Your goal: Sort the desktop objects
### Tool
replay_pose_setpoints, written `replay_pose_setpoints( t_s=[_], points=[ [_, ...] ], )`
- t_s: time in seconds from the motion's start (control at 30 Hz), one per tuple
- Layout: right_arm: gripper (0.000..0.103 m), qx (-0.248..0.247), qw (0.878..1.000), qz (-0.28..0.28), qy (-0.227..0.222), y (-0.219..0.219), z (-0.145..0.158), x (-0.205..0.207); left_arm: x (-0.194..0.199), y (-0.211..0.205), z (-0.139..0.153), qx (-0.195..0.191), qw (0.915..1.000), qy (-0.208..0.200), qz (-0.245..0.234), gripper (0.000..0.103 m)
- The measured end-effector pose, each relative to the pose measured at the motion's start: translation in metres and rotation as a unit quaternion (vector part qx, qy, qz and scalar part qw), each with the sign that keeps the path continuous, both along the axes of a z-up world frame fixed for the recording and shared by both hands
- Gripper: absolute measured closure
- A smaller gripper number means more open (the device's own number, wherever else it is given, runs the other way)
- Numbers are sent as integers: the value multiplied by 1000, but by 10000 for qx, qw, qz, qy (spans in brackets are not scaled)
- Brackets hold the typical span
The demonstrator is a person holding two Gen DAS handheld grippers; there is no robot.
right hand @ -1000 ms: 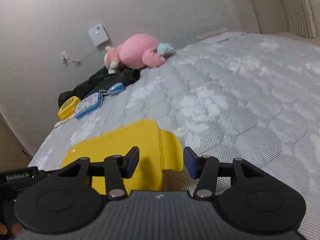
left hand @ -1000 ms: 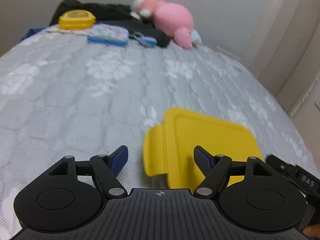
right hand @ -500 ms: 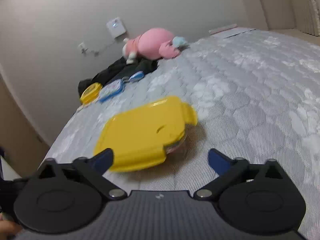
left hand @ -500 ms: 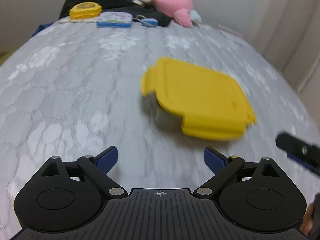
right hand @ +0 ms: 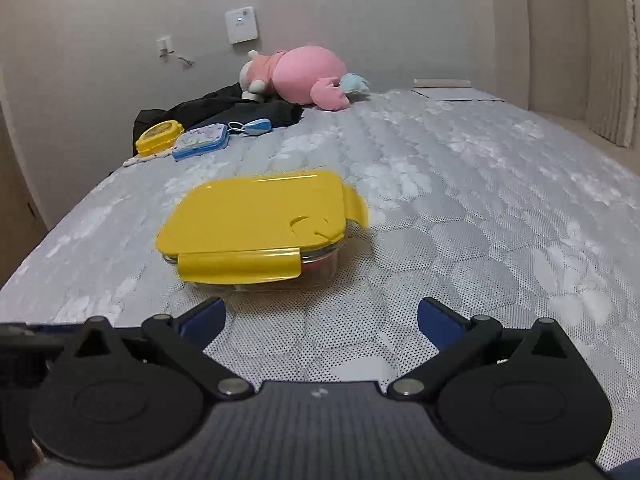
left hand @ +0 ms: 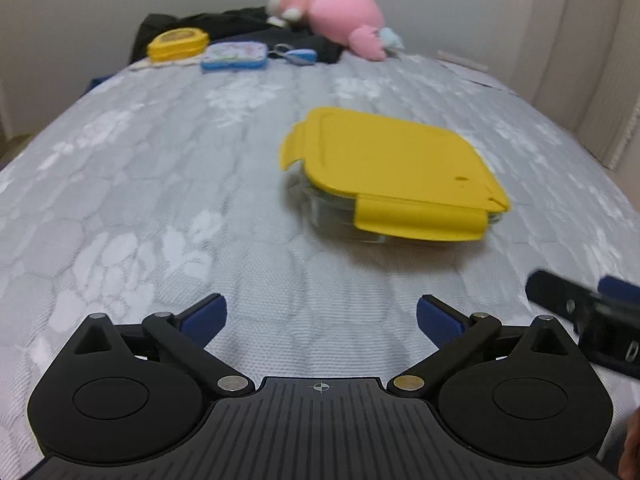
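Observation:
A glass food box with a yellow lid (left hand: 396,164) lies flat on the grey quilted mattress (left hand: 168,184); it also shows in the right wrist view (right hand: 256,216). My left gripper (left hand: 320,316) is open and empty, well short of the box. My right gripper (right hand: 320,316) is open and empty, also short of the box; part of it shows at the right edge of the left wrist view (left hand: 584,320). At the far end lie a small yellow box (left hand: 178,42), a blue tin (left hand: 234,55) and a blue key fob (left hand: 298,56).
A pink plush toy (left hand: 340,14) and a black garment (left hand: 240,28) lie at the far edge by the wall. The mattress drops off at the left (right hand: 24,264). A curtain (right hand: 616,48) hangs at the right.
Both grippers have opened and drawn back from the yellow-lidded box, which now lies free on the mattress farther ahead of them.

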State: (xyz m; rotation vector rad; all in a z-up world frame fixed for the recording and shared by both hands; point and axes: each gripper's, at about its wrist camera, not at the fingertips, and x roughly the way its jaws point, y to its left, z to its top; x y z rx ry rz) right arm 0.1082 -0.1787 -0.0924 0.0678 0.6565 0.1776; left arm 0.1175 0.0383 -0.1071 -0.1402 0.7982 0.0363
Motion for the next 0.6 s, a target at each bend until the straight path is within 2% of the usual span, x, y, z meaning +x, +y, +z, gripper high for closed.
replay_pose_setpoints(
  t_s=[0.23, 0.47, 0.6],
  points=[
    [0, -448, 9989, 22, 131, 10, -8, 4, 3, 4, -10, -156, 9994, 272, 133, 0],
    [0, -479, 9987, 55, 161, 10, -9, 4, 1, -7, -13, 88, 9995, 281, -83, 0],
    [0, -484, 9986, 56, 199, 10, -9, 5, 2, -6, -14, 38, 9995, 324, -59, 0]
  ],
)
